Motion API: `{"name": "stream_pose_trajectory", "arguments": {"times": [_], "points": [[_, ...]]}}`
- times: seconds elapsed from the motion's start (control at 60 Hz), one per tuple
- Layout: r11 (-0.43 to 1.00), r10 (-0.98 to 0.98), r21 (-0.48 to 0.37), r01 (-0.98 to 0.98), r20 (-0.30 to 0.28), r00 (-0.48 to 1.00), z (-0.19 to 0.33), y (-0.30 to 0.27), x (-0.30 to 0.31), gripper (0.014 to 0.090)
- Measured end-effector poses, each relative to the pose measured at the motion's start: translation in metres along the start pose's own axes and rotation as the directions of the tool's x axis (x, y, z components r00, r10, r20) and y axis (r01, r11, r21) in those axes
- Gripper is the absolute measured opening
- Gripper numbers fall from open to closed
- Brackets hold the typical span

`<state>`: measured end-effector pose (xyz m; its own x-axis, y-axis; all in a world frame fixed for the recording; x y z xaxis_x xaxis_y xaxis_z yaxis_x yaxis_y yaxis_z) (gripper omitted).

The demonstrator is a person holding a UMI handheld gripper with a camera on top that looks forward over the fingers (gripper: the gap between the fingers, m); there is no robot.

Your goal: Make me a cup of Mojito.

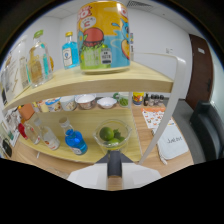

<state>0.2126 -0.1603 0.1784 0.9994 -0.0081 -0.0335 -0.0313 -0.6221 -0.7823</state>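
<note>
Your hand-held gripper [114, 167] points at the bowl [113, 134] of limes [106, 133] on the lower shelf [90, 150]. Only a dark middle part of the gripper shows just below the bowl, and the fingers themselves are hidden in the dark bottom area, so I cannot tell if they are wide or narrow. The bowl stands near the front edge of this shelf, just ahead of the gripper.

The first risk is the bowl. It looks clear and light, and it is close to the edge. If you push forward or hit its rim, I think it can slide or tip, and the limes can roll off the shelf.

The second risk is the blue bottle [76, 141] just beside the bowl, with other bottles [45, 136] further along. A sideways move to that side can knock them over.

The third risk is above you. The upper shelf [95, 79] carries a big yellow can [104, 36] and some tall bottles [37, 62]. If you lift the gripper too fast after taking a lime, it can strike the board from below.

A lime is round and smooth, so a grip off its centre can let it slip out.
</note>
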Motion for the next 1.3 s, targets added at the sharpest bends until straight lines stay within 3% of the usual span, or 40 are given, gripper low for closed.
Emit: {"name": "stream_pose_trajectory", "arguments": {"times": [0.25,0.383,0.617,0.733,0.867,1.033,1.2,1.3], "points": [[0.997,0.055,0.061,-0.054,-0.015,0.998,-0.044,-0.003,-0.012,0.0157],[0.995,0.08,0.051,-0.08,-0.009,0.997,-0.065,0.022,-0.029,0.0156],[0.993,0.109,0.042,-0.109,0.003,0.994,-0.075,0.069,-0.07,0.0156],[0.998,0.042,0.048,-0.041,-0.027,0.999,-0.071,0.078,-0.081,0.0156],[0.985,-0.13,0.1,0.141,-0.11,0.985,-0.068,0.064,-0.082,0.0156],[0.881,-0.412,0.132,0.455,-0.262,0.873,-0.069,0.034,-0.078,0.0156],[0.647,-0.681,0.099,0.756,-0.371,0.632,-0.065,0.014,-0.081,0.0155],[0.477,-0.789,0.073,0.876,-0.404,0.463,-0.062,0.009,-0.088,0.0154]]}}
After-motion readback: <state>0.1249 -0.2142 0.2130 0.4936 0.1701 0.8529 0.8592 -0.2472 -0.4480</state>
